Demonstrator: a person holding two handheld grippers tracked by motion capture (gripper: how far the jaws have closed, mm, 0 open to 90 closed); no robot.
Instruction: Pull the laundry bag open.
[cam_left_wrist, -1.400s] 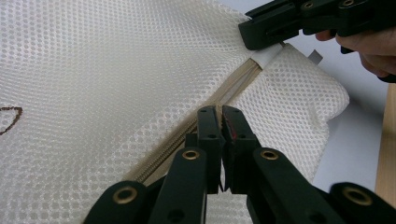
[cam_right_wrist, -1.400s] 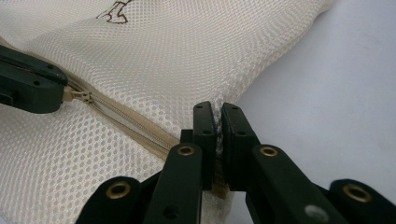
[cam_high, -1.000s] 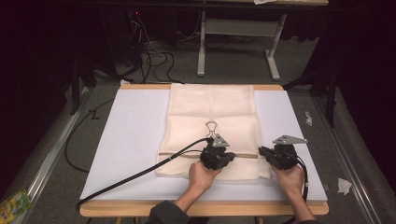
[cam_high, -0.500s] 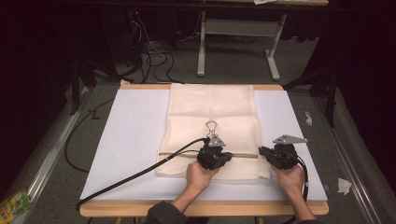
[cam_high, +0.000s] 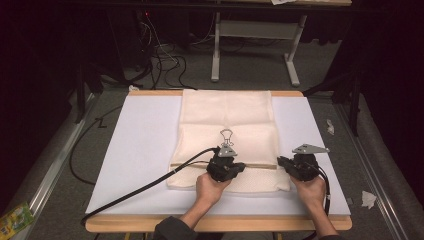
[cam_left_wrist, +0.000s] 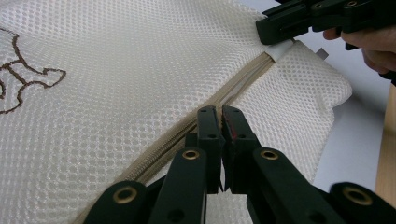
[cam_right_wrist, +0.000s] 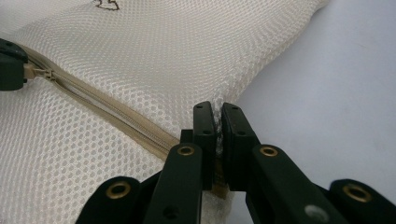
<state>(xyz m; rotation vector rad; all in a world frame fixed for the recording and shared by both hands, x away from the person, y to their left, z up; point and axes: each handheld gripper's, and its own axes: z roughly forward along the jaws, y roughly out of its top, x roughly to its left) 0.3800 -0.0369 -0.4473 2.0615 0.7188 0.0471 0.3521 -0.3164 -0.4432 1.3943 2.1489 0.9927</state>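
Mesh laundry bag (cam_high: 227, 127), cream w/ beige zipper (cam_left_wrist: 205, 112), is the landmark for everything else.

Left gripper (cam_left_wrist: 219, 122): jaws pinched nearly together right on the zipper line, abt midway along it; in the right gripper view the same gripper shows at the far left w/ the zipper pull (cam_right_wrist: 35, 72) at its tips. Can't tell from the left gripper view itself exactly how much of the pull is clamped, but jaws are closed tight, no gap to speak of. In the high view this gripper (cam_high: 226, 167) sits on the bag's lower half, just above the near edge, left hand (cam_high: 210, 187) behind it.

Right gripper (cam_right_wrist: 218, 122): jaws also squeezed together, w/ a fold of the bag's mesh pinched between them at the zipper's end, on the bag's right edge. High view puts it (cam_high: 287, 164) at the bag's right side, level w/ the zipper, right hand (cam_high: 311, 189) behind.

Outward: brown stitched motif (cam_left_wrist: 18, 77) on the mesh, beyond the zipper. Metal clip (cam_high: 226, 136) lies on the bag's middle, just beyond the left gripper. Bag lies flat on a white board (cam_high: 140, 145), far end reaching the board's far edge; black cable (cam_high: 145, 187) trails left from the left gripper, off the bag and across the board.
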